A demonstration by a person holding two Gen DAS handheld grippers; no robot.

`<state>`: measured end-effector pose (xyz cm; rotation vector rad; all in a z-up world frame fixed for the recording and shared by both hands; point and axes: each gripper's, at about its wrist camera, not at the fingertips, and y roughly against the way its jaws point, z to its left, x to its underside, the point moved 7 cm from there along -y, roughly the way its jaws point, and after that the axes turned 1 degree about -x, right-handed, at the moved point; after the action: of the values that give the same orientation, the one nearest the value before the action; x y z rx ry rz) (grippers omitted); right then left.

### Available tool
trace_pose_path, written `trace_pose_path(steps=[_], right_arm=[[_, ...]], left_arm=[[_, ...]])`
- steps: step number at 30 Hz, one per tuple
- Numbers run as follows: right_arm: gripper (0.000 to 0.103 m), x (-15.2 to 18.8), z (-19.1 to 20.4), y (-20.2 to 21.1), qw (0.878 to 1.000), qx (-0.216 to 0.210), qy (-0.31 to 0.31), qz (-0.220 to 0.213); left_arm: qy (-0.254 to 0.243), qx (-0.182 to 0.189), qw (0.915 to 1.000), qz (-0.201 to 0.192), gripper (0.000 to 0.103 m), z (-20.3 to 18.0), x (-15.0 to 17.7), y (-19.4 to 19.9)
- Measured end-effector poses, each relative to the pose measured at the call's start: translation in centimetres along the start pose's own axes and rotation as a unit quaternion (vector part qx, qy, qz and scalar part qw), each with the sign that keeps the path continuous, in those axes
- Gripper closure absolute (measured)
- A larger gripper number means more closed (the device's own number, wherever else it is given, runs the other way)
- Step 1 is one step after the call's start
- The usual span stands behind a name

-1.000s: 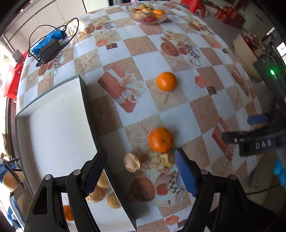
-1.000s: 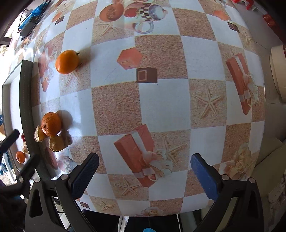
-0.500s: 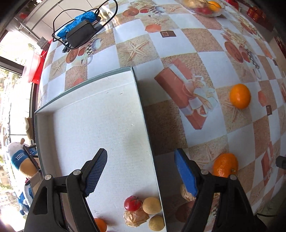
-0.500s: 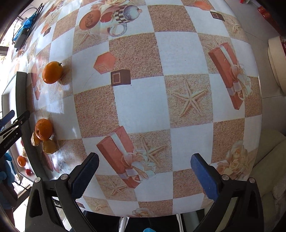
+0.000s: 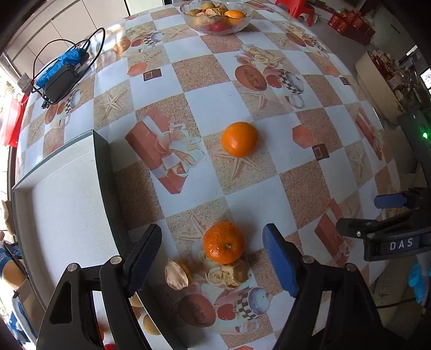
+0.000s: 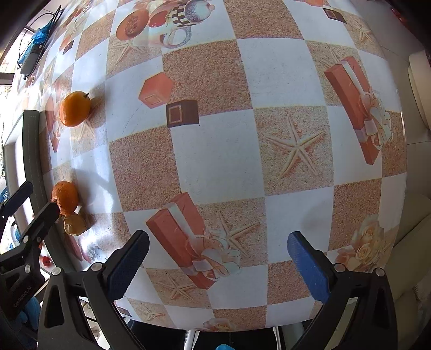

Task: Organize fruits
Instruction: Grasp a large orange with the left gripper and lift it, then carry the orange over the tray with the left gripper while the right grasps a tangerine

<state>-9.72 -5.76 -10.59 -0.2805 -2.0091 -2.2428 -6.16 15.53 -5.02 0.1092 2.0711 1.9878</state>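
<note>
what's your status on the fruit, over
Both claws open, empty. Left claw lined up on near orange, peel scraps beside it. Far orange loose.

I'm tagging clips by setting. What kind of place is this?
Probably a home dining area, possibly a small shop: a table with a printed tablecloth, a glass fruit bowl, loose oranges, and stacked red boxes behind.
</note>
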Motion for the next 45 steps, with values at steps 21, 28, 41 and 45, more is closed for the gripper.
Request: trace_pose_path(steps=[21,28,41,45], right_arm=[[0.0,-0.4,-4.6,1.9,1.0,-0.01,-0.006,0.005],[0.0,-0.1,-4.5,0.2,1.0,0.011,0.004,0.01],[0.0,0.7,-4.9,-0.5,0.999,0.048,0.008,0.017],[0.0,-1.0,1.0,1.5,0.999,-0.009,0.044,-0.021]], left_arm=[[0.008,-0.014,0.9993,0.035,0.063,-3.8,-7.8,-5.1],[0.046,0.027,0.9986,-0.001,0.063,-1.6,-5.3,-1.0],[0.147,-0.003,0.9891,-0.007,0.063,7.2,5.1,5.5],[0.172,-0.016,0.9849,-0.006,0.063,9.5,7.5,5.9]])
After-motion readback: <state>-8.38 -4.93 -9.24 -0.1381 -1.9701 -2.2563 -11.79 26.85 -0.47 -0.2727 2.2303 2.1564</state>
